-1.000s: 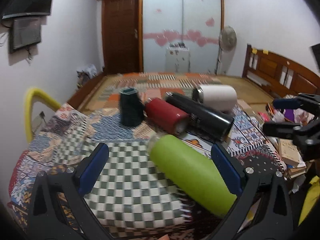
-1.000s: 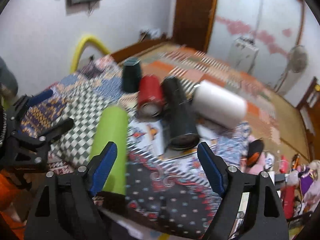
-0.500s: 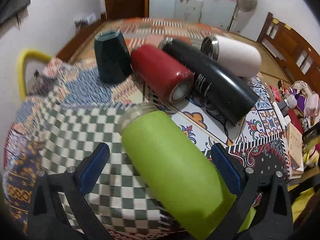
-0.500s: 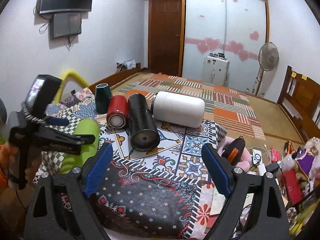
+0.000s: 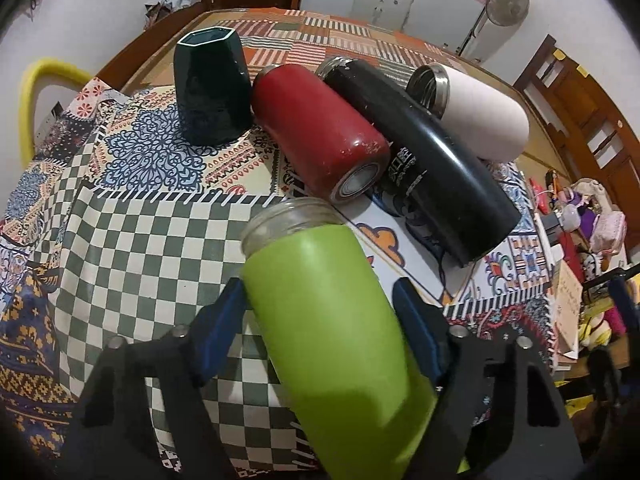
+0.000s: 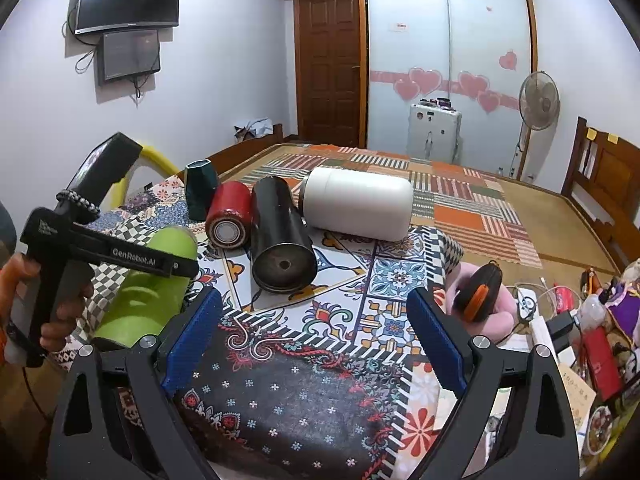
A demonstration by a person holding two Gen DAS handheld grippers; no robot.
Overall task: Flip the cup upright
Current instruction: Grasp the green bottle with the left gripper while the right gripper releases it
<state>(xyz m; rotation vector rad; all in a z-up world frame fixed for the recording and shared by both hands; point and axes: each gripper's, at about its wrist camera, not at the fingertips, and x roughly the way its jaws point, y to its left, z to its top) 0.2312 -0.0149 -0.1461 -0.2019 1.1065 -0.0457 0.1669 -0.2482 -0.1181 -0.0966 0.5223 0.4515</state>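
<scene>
1. The left tongs (image 5: 320, 312) pinch the green cup (image 5: 332, 320) across its body, a blue pad pressed against each side.
2. The green cup lies tilted on its side over the checkered part of the patterned cloth (image 5: 132, 240) that covers the worktop. Its clear threaded mouth points away from the left wrist camera toward the other vessels.
3. From the right wrist view the green cup (image 6: 148, 284) sits at the left edge of the worktop, partly behind the black frame of the left tongs, which a hand (image 6: 60, 308) grips by the handle.
4. The right tongs (image 6: 316, 336) are spread wide with nothing between their blue pads, hovering over the dark floral corner of the cloth.
5. Beyond the green cup lie a red flask (image 5: 320, 136), a black flask (image 5: 424, 160) and a white flask (image 5: 480, 116), all on their sides and touching in a row.
6. A dark green faceted cup (image 5: 210, 88) stands mouth-down just left of the red flask.
7. Whether the green cup's lower end rests on the cloth cannot be told.
</scene>
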